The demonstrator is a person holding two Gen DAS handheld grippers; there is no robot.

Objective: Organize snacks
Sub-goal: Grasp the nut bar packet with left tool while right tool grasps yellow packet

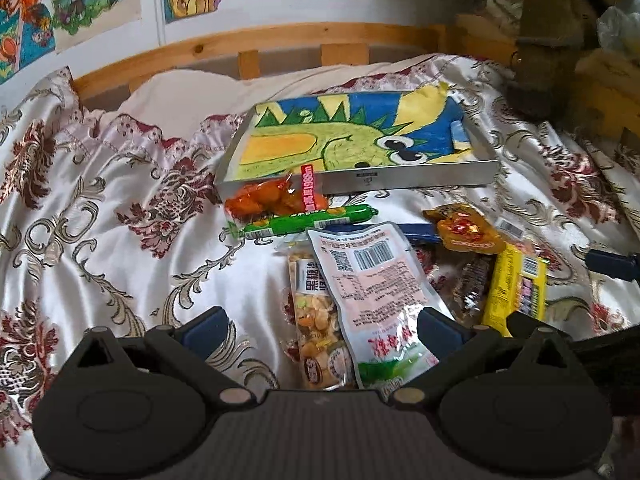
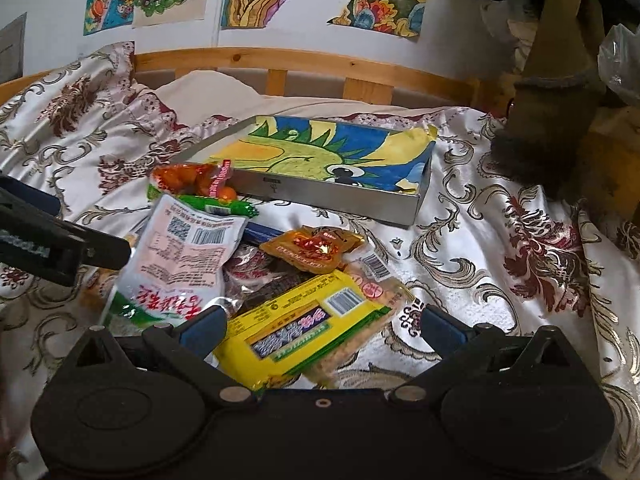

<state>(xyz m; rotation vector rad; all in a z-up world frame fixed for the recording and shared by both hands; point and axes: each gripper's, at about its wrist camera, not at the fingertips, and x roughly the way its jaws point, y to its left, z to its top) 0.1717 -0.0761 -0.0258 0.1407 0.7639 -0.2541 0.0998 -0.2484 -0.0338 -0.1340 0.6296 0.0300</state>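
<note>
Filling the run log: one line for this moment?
left gripper: open over pink pouch | right gripper: open over yellow packet | tray: no snacks

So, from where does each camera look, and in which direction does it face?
Left wrist view: sits on the left gripper, faces the headboard; jaws open over the pink pouch; the right gripper's blue tip shows at the right edge.
Right wrist view: sits on the right gripper, same direction, further right; jaws open over the yellow packet; the left gripper shows at the left edge.
Both share the snack pile, the metal tray and the green sausage.
</note>
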